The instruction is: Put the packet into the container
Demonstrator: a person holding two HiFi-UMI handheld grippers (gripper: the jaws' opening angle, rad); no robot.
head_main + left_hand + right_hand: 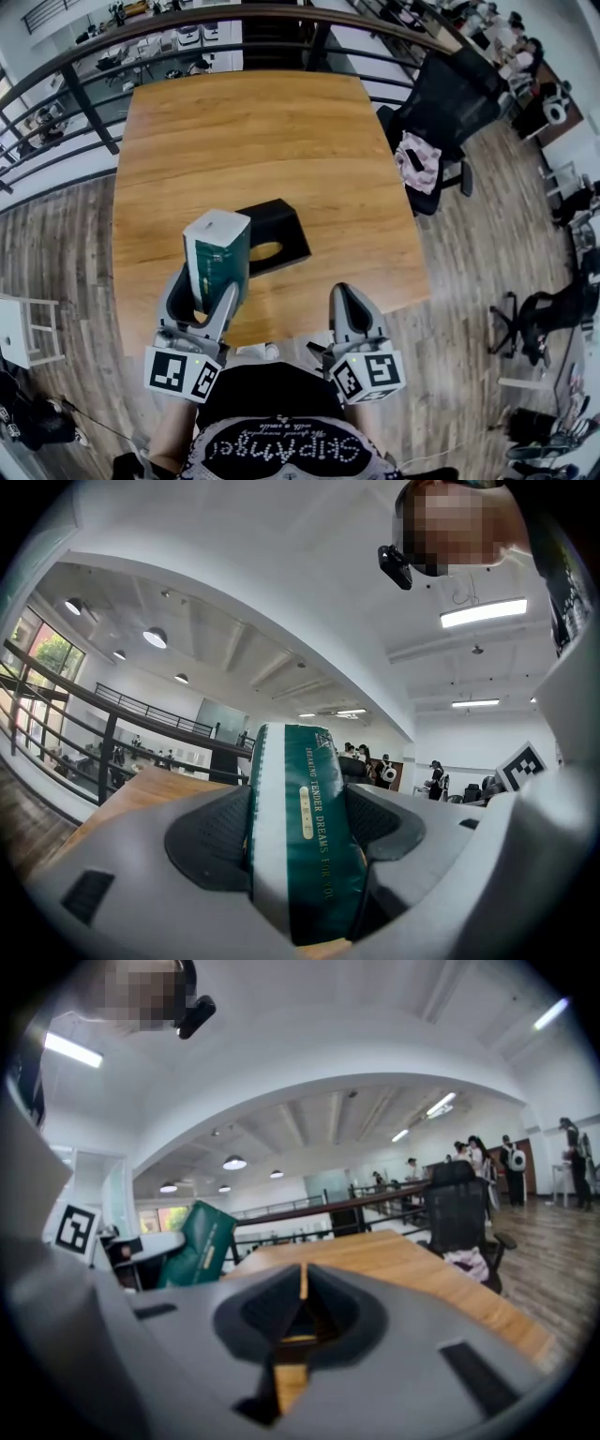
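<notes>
A green and white packet point(217, 255) stands upright in my left gripper point(201, 302), lifted over the near left part of the wooden table point(244, 141). The left gripper view shows both pads pressed on the packet point(302, 832), which fills the gap between the jaws. Just behind and right of the packet, a black container point(272, 234) lies on the table with an oval opening in its top. My right gripper point(349, 302) hangs at the table's near edge, jaws shut with nothing between them point(302, 1288); the packet point(199, 1244) shows at its left.
A black office chair point(436, 112) with a pink cloth point(419, 161) on it stands right of the table. A dark railing point(84, 89) curves behind the table's far edge. A white stand point(23, 333) is on the floor at left.
</notes>
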